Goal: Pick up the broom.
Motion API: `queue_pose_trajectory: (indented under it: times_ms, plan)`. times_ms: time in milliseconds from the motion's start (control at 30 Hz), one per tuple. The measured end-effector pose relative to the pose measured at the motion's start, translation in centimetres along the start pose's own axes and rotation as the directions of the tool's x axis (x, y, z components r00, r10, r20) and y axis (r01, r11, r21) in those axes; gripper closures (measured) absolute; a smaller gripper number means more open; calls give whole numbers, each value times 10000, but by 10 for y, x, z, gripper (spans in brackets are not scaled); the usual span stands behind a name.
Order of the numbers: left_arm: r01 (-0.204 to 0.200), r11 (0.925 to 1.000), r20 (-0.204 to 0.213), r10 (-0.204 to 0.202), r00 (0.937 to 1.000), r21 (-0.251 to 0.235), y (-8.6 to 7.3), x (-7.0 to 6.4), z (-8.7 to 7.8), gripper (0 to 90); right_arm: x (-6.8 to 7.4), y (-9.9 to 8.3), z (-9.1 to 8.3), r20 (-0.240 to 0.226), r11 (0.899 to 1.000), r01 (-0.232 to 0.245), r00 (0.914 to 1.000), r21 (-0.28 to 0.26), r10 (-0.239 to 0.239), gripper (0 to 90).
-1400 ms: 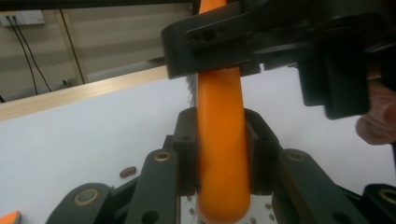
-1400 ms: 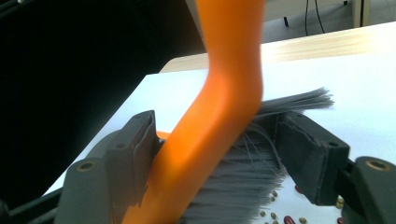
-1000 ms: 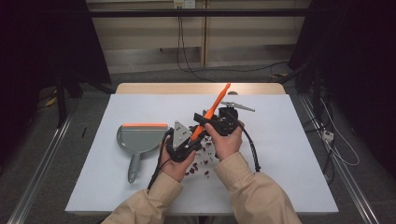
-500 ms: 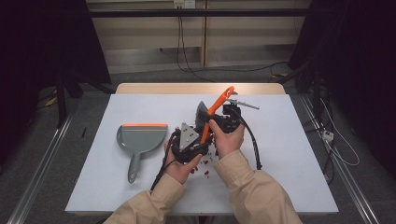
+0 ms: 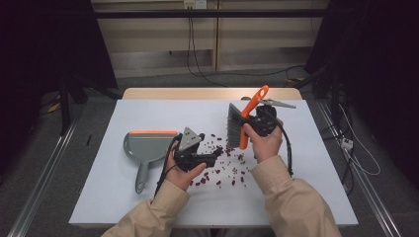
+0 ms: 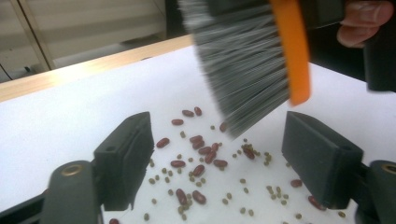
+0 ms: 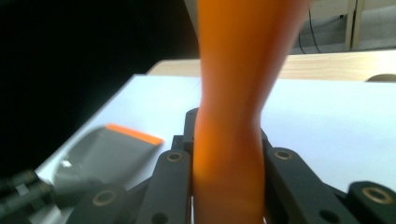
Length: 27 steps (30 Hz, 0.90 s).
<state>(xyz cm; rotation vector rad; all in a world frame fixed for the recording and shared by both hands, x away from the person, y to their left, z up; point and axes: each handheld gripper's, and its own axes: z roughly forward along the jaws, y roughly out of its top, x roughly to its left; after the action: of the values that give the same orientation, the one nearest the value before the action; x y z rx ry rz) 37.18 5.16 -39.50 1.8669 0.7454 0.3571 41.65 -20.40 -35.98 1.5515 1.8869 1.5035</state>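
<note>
Two grippers share the job: the right gripper [image 5: 258,124] is clamped on the orange handle of the brush [image 5: 236,126], bristles hanging just above the scattered beans [image 5: 222,165], while the left gripper [image 5: 213,157] hovers over them with jaws apart and empty. One hard stroke could fling beans (red ones and small green ones) off the table [image 5: 99,197], since the dustpan [image 5: 146,148] lies apart to the left, unheld, and might slide when beans are pushed against it.

Open tongs [image 6: 229,163] frame scattered beans [image 6: 201,163] — brush [image 6: 252,60] bristles hang just above.
</note>
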Motion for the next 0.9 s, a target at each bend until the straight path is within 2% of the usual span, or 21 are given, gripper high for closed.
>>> queue_pose_trajectory:
  times_ms: [133,233,367,433,667,800,900]
  plan:
    - [127,9999,219,-126,9997,-33,2,8,-6,185,-17,2,-14,241,9996,219,9995,198,-223,779]
    - [47,10000,280,-45,9996,-72,3,13,-11,156,-29,2,-22,413,9981,337,9985,510,-358,779]
    - [51,9998,463,-43,9989,-181,3,19,-19,116,-39,0,-30,487,9954,525,9972,804,-565,779]
    - [107,9997,596,-93,9982,-238,2,23,-23,97,-42,-2,-31,499,9930,623,9965,1000,-676,779]
    - [-141,9997,721,156,9973,-219,-3,37,-44,61,-44,-4,-32,496,9840,982,9931,1484,-1066,778]
    - [-76,9998,618,89,9980,-206,-11,48,-60,58,-45,-5,-33,564,9755,1342,9877,1744,-1459,778]
    - [37,9998,427,-29,9991,-170,-18,58,-71,58,-48,-6,-36,811,9687,1512,9821,1968,-1698,778]
